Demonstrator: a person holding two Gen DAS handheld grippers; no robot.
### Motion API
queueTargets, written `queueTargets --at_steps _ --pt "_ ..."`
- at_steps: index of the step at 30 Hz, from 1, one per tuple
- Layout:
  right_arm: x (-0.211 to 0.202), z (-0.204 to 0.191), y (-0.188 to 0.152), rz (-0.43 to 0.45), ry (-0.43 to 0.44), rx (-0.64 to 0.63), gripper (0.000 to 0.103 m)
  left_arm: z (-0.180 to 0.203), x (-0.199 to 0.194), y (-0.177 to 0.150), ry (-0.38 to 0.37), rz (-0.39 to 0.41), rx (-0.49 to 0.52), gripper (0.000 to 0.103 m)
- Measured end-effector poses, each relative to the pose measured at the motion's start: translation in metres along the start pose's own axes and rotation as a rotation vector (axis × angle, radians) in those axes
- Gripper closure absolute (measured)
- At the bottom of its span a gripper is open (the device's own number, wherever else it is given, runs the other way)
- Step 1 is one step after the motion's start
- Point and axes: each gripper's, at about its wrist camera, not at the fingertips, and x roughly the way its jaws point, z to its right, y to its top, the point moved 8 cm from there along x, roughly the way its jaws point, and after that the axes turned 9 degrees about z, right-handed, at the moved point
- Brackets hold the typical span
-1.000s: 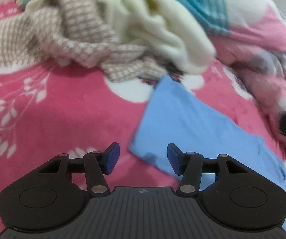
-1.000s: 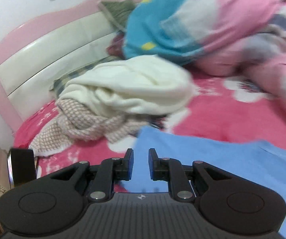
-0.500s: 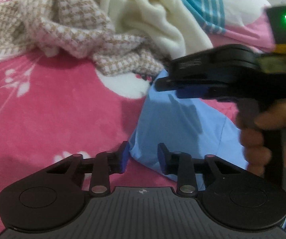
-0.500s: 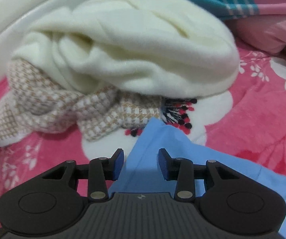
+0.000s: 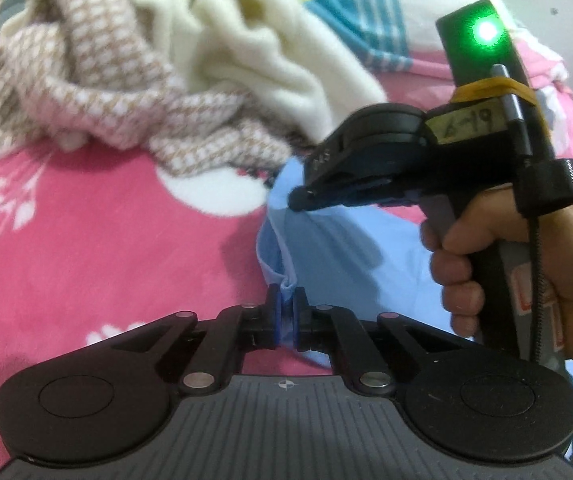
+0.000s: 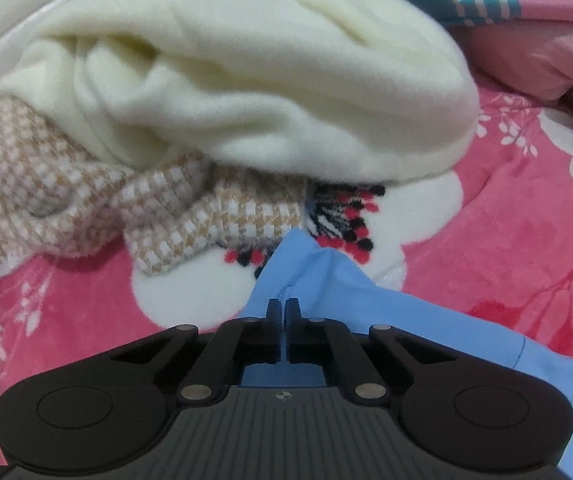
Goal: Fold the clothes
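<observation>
Now the left gripper (image 5: 285, 307) and right gripper (image 6: 283, 312) each pinch the blue garment (image 6: 326, 280), cream sweater (image 6: 246, 80) heaped ahead.

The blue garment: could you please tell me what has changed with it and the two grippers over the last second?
Both grippers closed in and shut their jaws on the blue garment: the left gripper pinches its near edge, the right gripper its far corner, bunching the cloth. The cream sweater and checked knit stayed put.
</observation>
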Motion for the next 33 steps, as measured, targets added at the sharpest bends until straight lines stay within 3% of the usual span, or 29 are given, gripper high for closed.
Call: queueTargets --at_steps 5,12,22,25,30,33 --pt "-0.03 0.007 0.014 0.081 0.032 0.029 0.103 0.022 -0.015 0.009 -0.044 0.046 0.05 0.1" --pt "-0.079 0.036 0.036 0.173 0.105 0.168 0.103 0.065 -0.03 0.013 -0.101 0.095 0.173 0.1" --pt "-0.172 0.124 0.024 0.331 0.04 0.334 0.103 0.133 -0.035 -0.02 -0.252 0.082 0.363 0.1" --pt "-0.182 0.145 0.008 0.317 0.025 0.382 0.103 0.15 -0.034 -0.03 -0.286 0.072 0.414 0.1" --pt "-0.164 0.159 -0.021 0.193 0.077 0.476 0.1 0.162 -0.026 -0.048 -0.302 0.037 0.477 0.1" --pt "-0.145 0.148 -0.02 0.145 0.092 0.393 0.099 0.16 -0.022 -0.055 -0.298 0.022 0.513 0.1"
